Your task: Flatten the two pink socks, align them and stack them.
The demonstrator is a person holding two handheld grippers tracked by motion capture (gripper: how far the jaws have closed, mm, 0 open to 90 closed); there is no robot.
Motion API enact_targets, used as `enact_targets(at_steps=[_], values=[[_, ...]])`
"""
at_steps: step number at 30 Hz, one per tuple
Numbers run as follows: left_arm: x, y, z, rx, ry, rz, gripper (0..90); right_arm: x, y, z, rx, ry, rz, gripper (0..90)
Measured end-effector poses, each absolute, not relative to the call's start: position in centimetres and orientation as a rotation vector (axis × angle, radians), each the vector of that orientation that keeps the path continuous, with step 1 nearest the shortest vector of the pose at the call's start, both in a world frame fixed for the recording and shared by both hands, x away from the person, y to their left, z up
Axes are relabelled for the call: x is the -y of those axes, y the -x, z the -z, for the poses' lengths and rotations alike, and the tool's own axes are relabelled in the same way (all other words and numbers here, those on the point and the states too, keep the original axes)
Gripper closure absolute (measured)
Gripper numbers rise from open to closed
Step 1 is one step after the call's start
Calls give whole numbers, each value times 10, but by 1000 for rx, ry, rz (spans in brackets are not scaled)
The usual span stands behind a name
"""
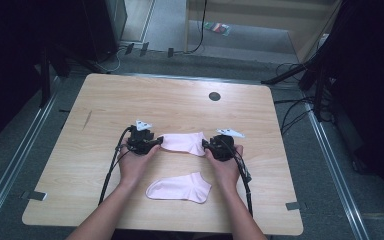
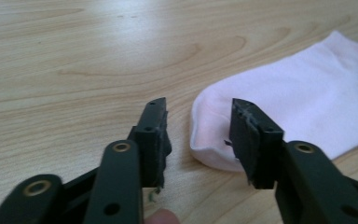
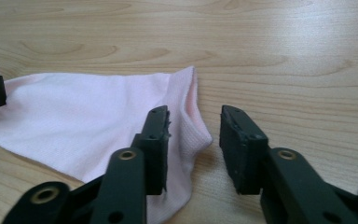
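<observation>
- The left hand-held gripper (image 1: 157, 142) lay low on the table (image 1: 105, 100), left of centre, pointing right at the toe end of the far sock (image 1: 184, 142).
- In the left gripper view its jaws stood apart, with the sock's rounded toe (image 2: 209, 135) lying on the wood between them; the pads did not press the cloth, so nothing was gripped.
- The far sock, pale pink, lay flat across the middle of the table, stretched between the two grippers.
- The near sock (image 1: 180, 188), also pink, lay flat closer to the table's near edge, between the person's forearms and apart from both grippers.
- The right hand-held gripper (image 1: 205, 145) rested right of centre, pointing left at the cuff end of the far sock.
- In the right gripper view its jaws were apart, one over the ribbed cuff (image 3: 191, 121) and the other over bare wood just beside the edge; the pads were not closed on the cloth.
- A dark round hole (image 1: 214, 96) sat in the far part of the table.
</observation>
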State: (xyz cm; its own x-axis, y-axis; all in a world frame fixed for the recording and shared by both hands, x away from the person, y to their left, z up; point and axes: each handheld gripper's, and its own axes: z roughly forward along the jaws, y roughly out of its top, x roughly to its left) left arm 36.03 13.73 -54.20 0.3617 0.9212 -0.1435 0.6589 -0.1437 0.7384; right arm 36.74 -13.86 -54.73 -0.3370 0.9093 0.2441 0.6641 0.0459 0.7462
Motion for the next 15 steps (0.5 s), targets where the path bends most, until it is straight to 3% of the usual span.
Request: enact_targets(at_steps=[6, 10, 15], values=[[-133, -362, 542, -1381, -1930, -430, 730, 134, -365, 548, -2063, -1559, -1138, 844], [-133, -362, 541, -1366, -1950, -399, 861, 135, -364, 546, -2069, -1564, -1145, 868], [-135, -357, 540, -1316, -1963, -396, 892, 141, -361, 539, -2050, -1587, -1194, 870]])
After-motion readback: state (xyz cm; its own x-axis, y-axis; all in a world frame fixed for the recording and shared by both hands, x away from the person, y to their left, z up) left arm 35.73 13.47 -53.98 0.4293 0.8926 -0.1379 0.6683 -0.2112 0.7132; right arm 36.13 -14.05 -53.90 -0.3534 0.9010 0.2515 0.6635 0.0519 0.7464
